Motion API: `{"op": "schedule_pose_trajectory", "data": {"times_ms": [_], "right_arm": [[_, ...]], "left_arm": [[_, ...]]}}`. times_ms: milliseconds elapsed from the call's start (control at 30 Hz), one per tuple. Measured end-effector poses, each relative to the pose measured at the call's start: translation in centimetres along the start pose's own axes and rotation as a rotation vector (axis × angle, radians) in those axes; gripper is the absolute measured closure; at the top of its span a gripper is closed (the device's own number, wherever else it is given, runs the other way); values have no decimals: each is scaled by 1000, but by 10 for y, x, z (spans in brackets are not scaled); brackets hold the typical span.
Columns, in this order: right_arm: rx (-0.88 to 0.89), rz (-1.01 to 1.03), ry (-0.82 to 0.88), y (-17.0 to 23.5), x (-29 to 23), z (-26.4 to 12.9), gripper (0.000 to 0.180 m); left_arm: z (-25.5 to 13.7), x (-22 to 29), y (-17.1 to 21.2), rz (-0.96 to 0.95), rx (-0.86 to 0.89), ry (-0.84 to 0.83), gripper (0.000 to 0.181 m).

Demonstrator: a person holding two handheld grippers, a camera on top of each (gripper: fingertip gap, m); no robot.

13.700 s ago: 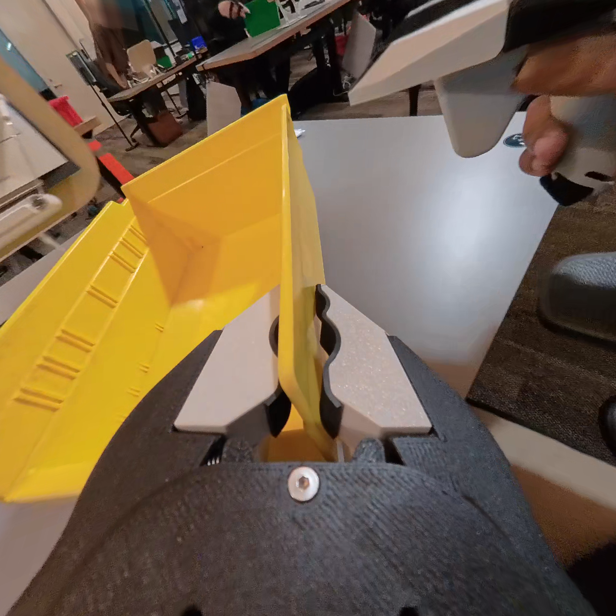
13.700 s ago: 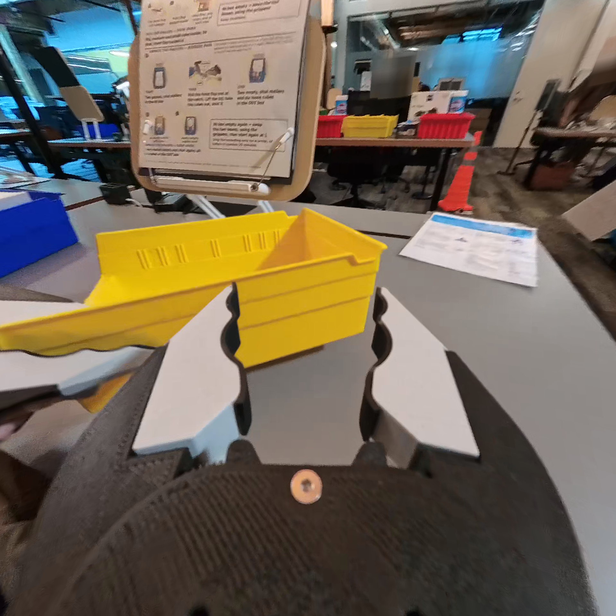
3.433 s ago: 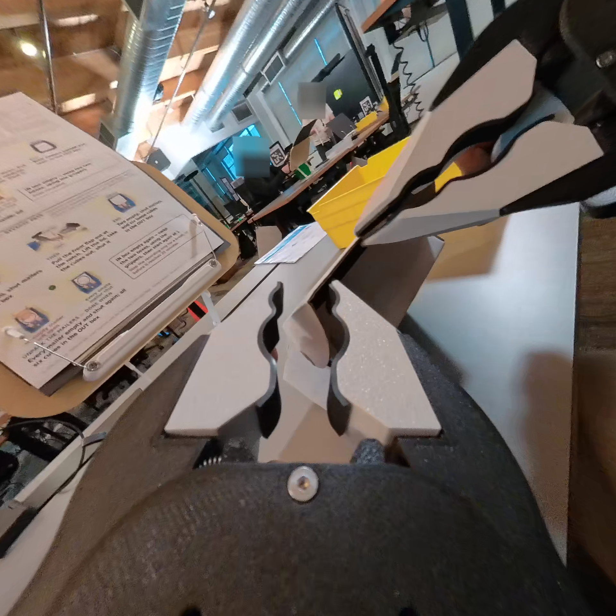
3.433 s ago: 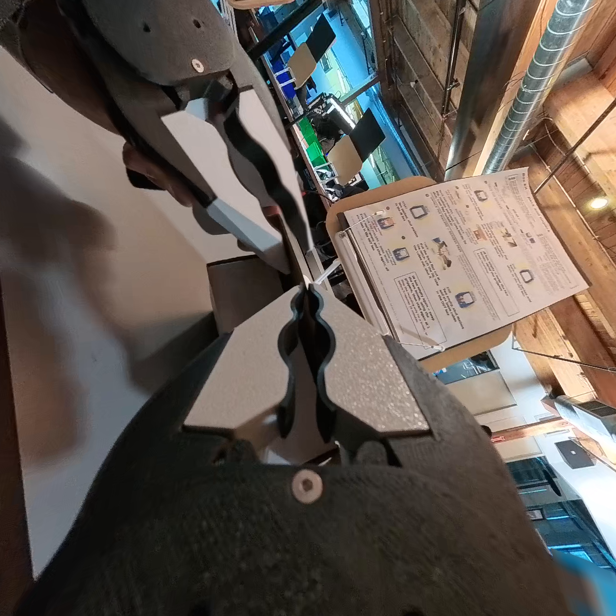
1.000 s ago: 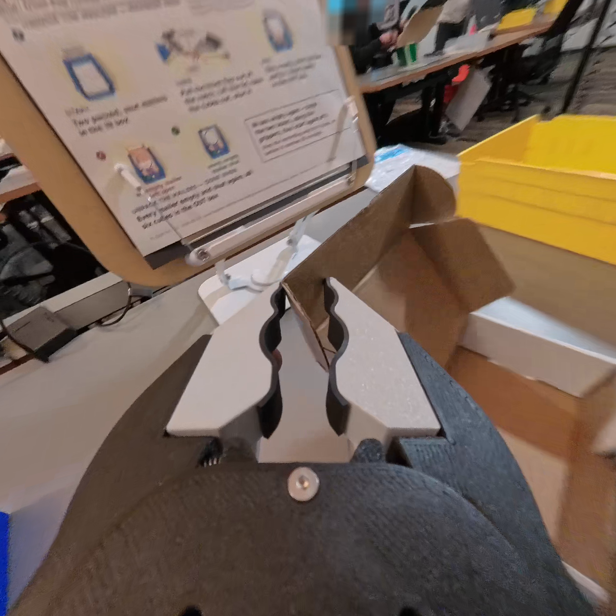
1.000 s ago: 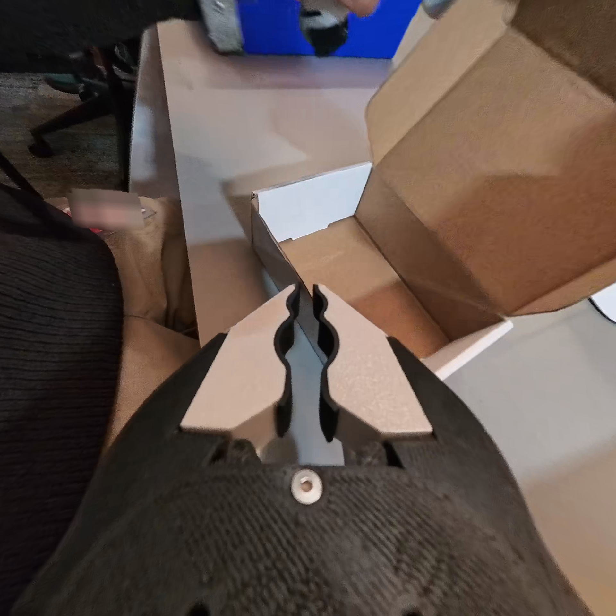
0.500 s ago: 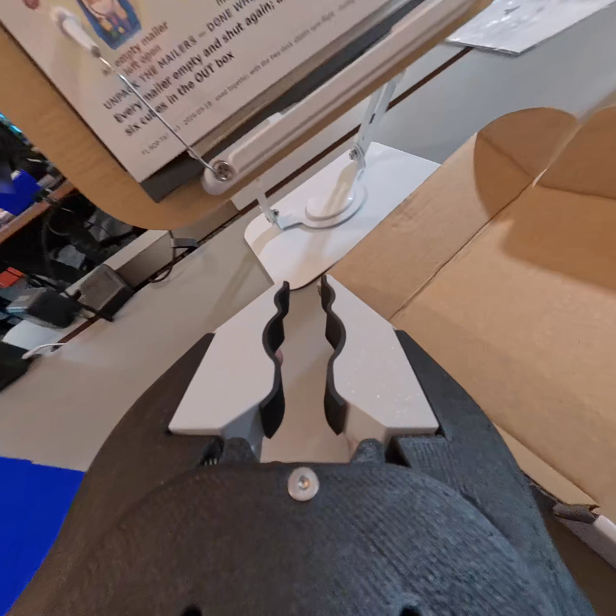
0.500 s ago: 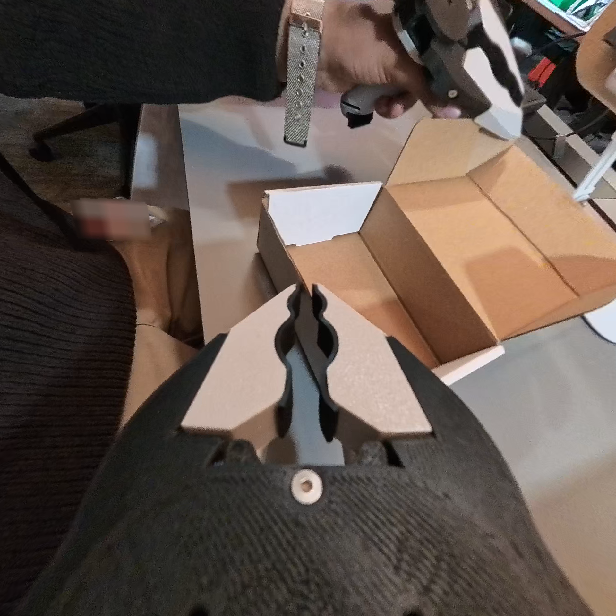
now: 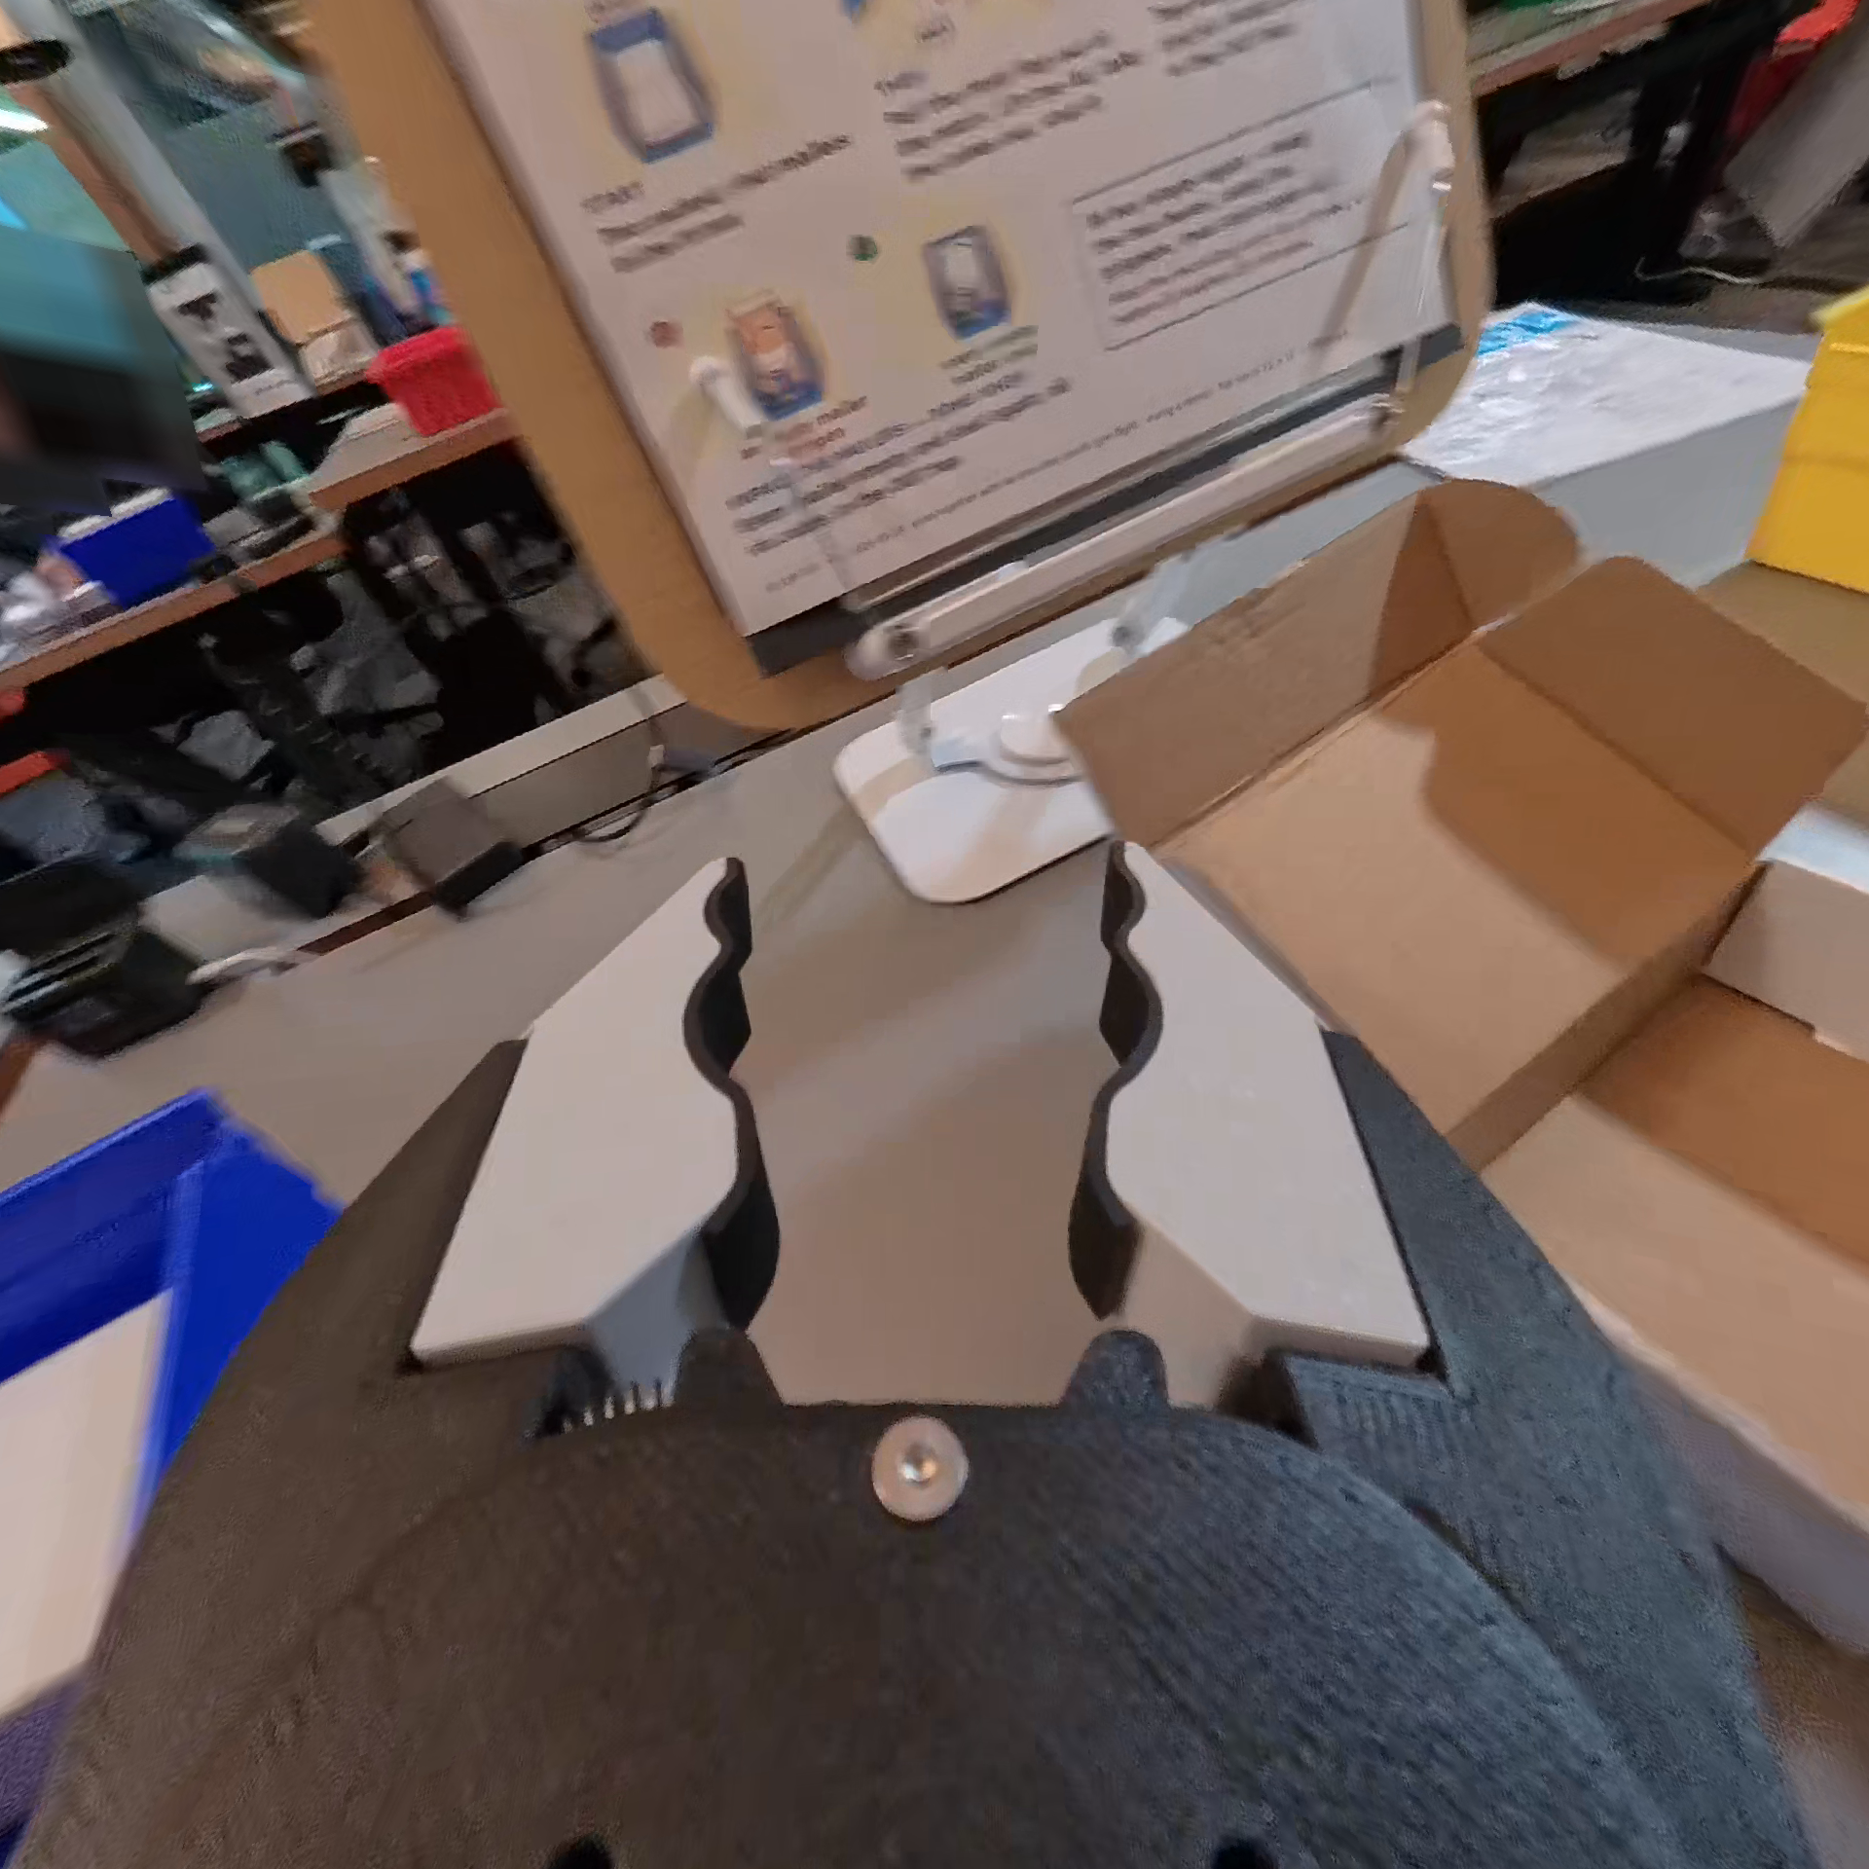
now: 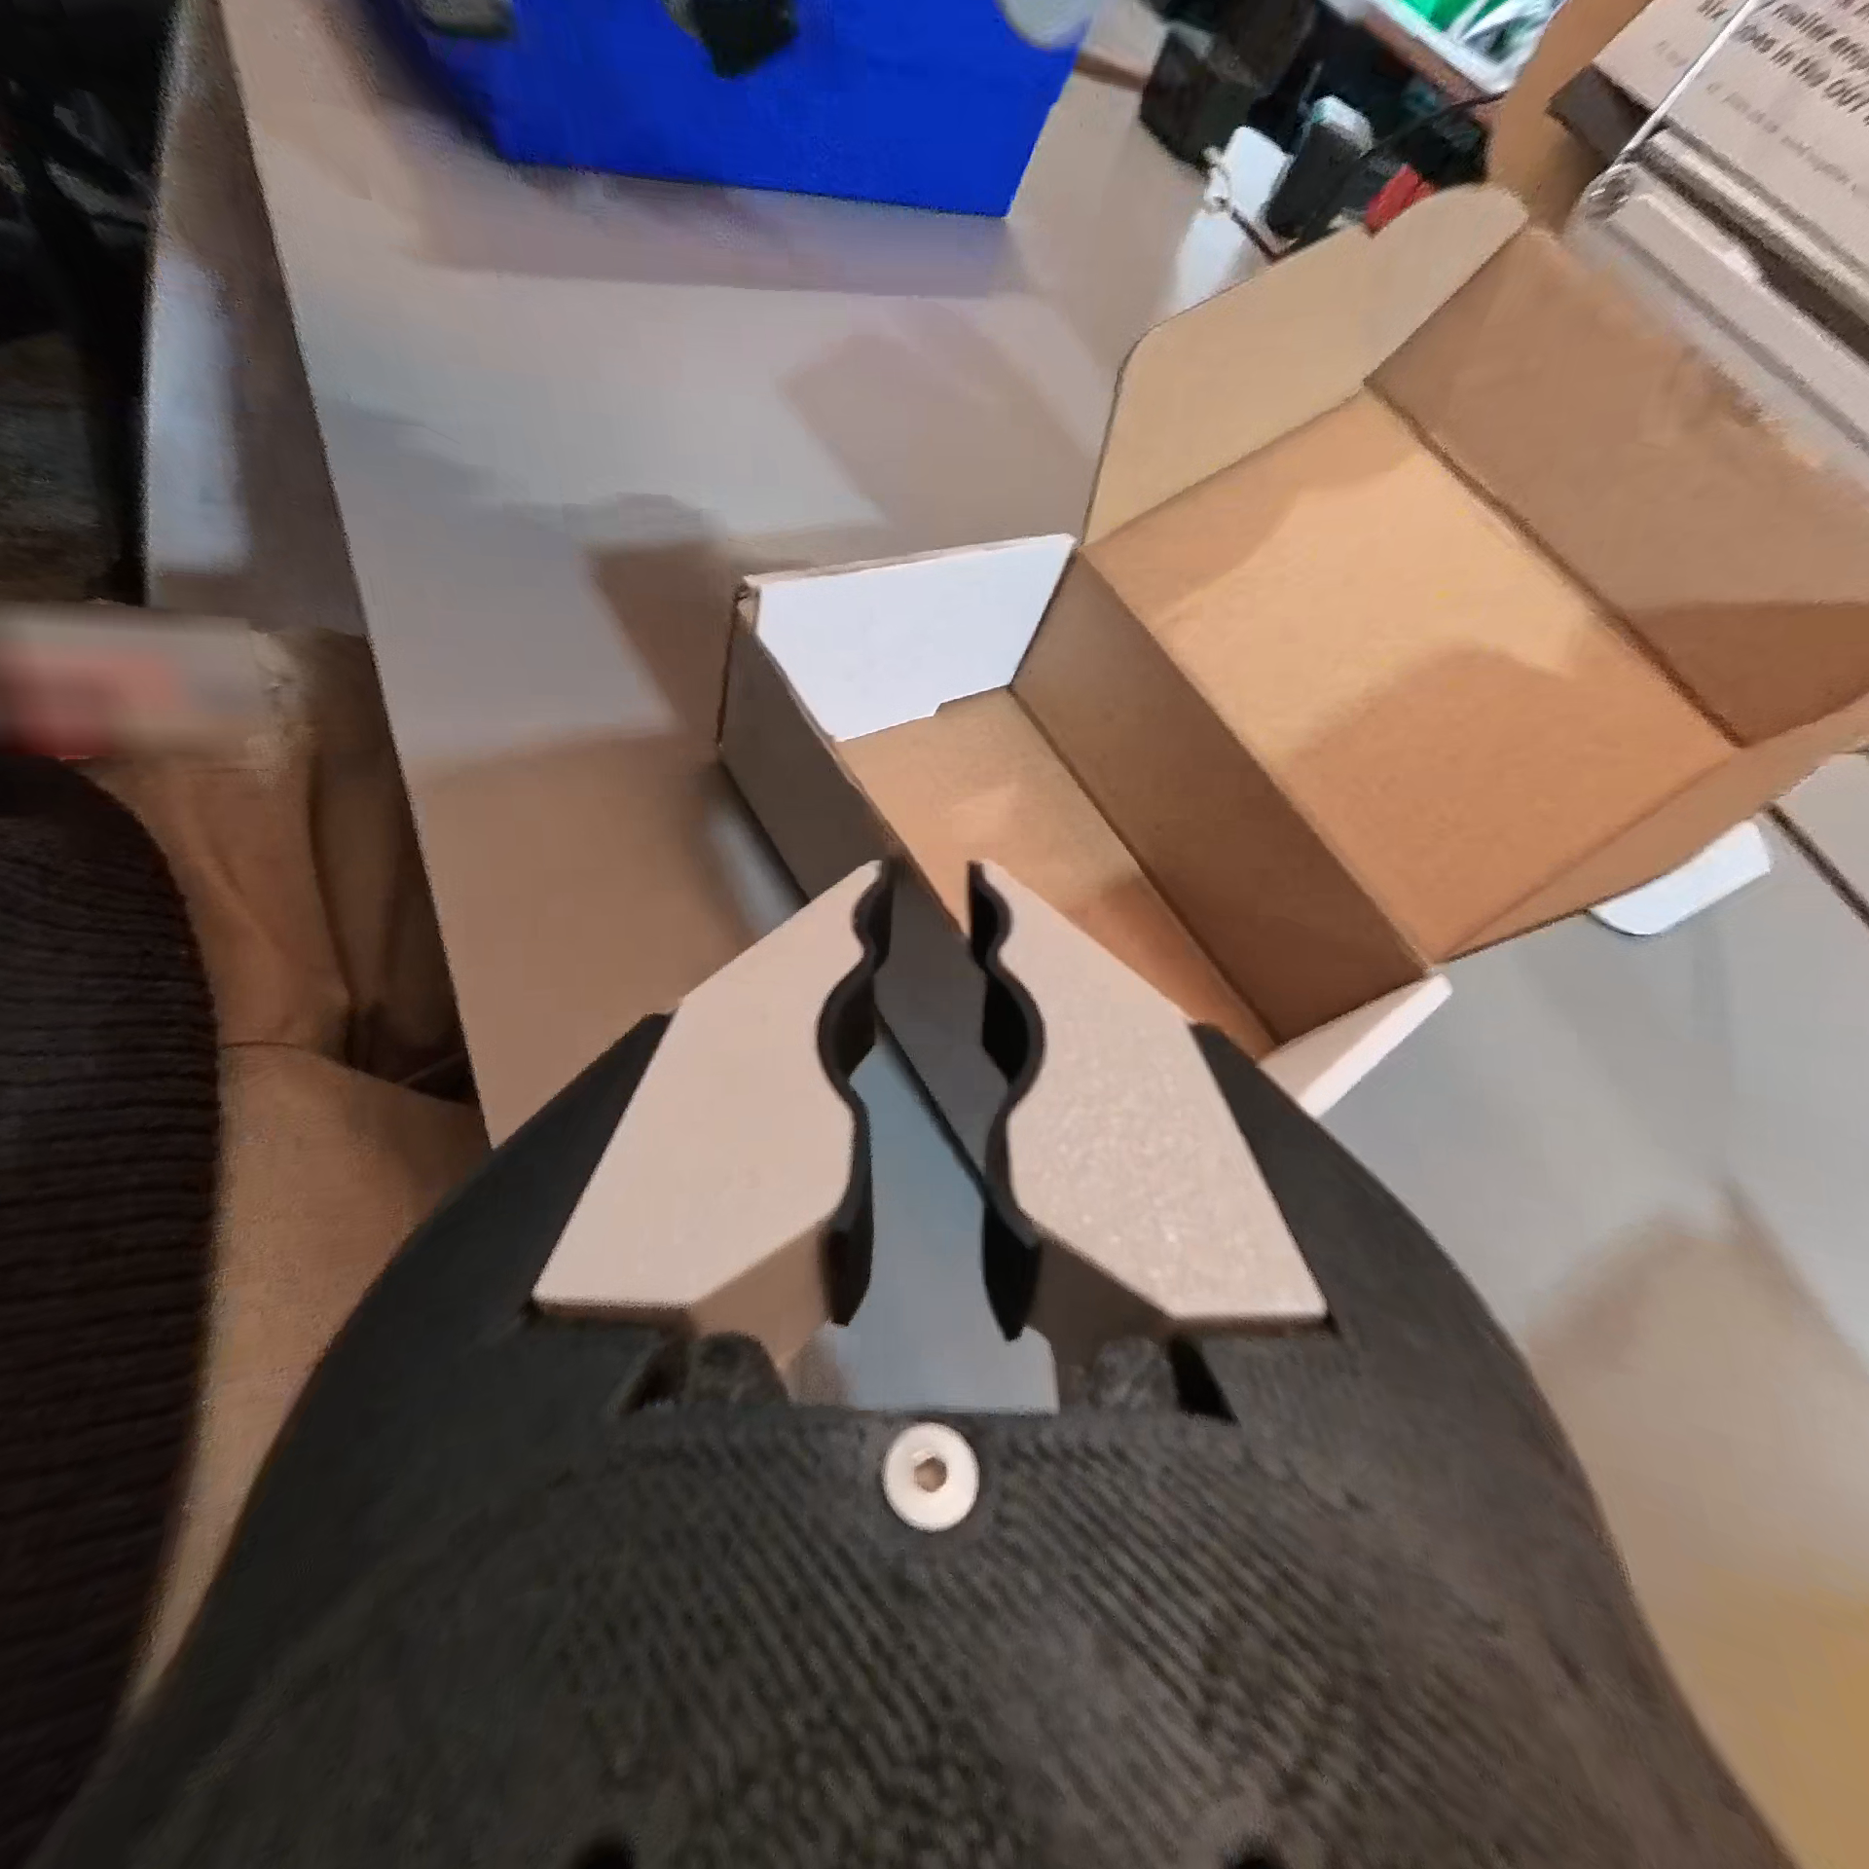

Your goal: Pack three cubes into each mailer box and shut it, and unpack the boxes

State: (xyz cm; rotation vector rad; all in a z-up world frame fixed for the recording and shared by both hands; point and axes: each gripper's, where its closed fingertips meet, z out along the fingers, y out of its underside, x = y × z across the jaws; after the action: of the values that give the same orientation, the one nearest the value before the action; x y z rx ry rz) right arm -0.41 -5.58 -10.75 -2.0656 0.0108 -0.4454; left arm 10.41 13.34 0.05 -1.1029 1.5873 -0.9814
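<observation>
— Two grippers are showing; how are they standing?
— The left gripper [image 9: 922,900] is hanging spread wide with nothing between its fingers. The right gripper [image 10: 930,880] is pinching the front wall of the mailer box [image 10: 1264,698].
— Where is the box sitting?
— It is lying open near the table's [image 10: 566,405] front edge, lid folded back, with a blue bin [image 10: 789,111] sitting toward the far left corner.

Mailer box [image 9: 1497,809] right of bin [image 9: 111,1254], before stand [image 9: 971,799]
</observation>
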Motion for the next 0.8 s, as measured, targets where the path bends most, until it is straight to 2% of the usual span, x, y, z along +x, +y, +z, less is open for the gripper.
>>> {"op": "schedule_pose_trajectory", "data": {"times_ms": [33,100,200,300,367,467,567,800], "right_arm": [[2,-14,31,-1,4,-2,157],[23,-32,76,-5,9,-7,149],[67,-25,102,-14,13,-14,147],[67,-15,157,-17,22,-19,146],[49,-12,183,-15,27,-19,146],[47,-7,184,-15,27,-18,147],[49,-16,188,-17,26,-18,148],[36,-38,198,-17,25,-16,148]], "left_arm": [[-13,-17,1,-21,2,-49,117],[-39,-54,7,-53,-19,-125,120],[-80,-131,29,-82,-117,-275,120],[-119,-200,82,-176,-369,-371,99],[-143,-231,125,-247,-533,-407,95],[-159,-249,177,-345,-682,-367,104],[-160,-251,214,-380,-788,-327,107],[-148,-244,231,-289,-890,-304,115]]}}
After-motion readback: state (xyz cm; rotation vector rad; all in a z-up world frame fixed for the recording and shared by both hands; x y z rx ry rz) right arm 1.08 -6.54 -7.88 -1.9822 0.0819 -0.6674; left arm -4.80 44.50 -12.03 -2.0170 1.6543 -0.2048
